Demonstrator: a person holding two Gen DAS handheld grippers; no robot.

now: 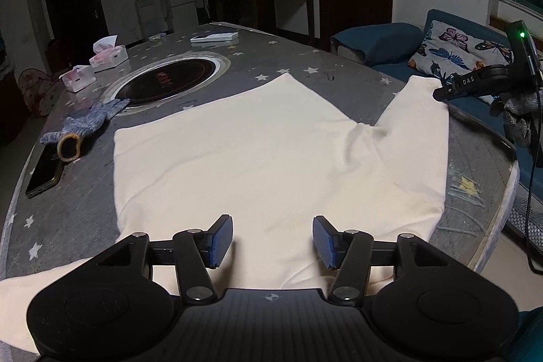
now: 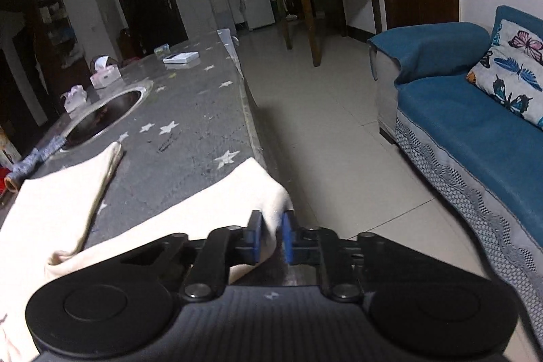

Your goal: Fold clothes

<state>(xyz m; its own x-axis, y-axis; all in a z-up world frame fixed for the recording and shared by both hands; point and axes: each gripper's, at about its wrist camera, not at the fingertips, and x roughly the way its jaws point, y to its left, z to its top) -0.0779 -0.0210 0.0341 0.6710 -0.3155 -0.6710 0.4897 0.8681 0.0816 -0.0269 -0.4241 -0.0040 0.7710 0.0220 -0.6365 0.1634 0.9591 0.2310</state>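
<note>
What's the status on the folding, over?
Right gripper shut on shirt sleeve end at table edge. Left gripper open above shirt. Glove and phone lie clear.

Cream garment (image 1: 258, 151) cut off below

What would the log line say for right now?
task: fold clothes | left gripper: open over shirt | right gripper: shut on sleeve | table

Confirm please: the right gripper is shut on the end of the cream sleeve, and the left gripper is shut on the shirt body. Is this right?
Not quite. The left gripper is open: the left wrist view shows its blue pads apart above the cream shirt, gripping nothing. The right gripper is indeed shut on the sleeve end.
</note>
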